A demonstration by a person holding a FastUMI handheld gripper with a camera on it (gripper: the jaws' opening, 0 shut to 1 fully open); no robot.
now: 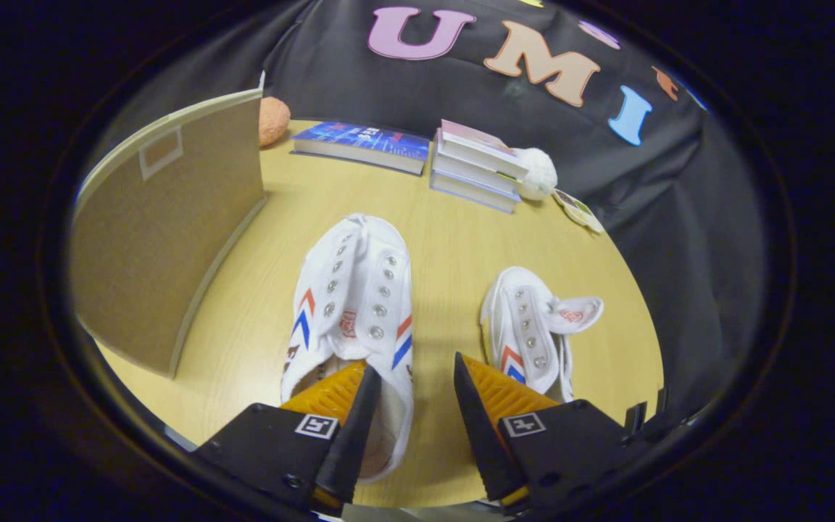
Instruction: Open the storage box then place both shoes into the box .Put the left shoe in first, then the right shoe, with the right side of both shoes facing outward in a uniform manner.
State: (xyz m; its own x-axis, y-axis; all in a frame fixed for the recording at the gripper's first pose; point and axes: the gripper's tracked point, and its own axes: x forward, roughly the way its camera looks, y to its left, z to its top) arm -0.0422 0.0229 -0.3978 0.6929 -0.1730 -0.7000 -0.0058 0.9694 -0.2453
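Gripper (410, 377) open astride left shoe's (352, 304) side

Left shoe (356, 304): white canvas w/ silver eyelets, red & blue chevron stripes on both sides, small red logo on tongue. Right shoe (526, 330): same white, same red/blue chevrons, red logo on its flipped tongue. Storage box (164, 225) at table's left edge: tan-brown, paler trim. Table (446, 254): light yellow wood grain. Far edge: blue-cover book (363, 145), white-ish book stack (475, 167), orange-brown ball (272, 119), white fluffy toy (539, 174).
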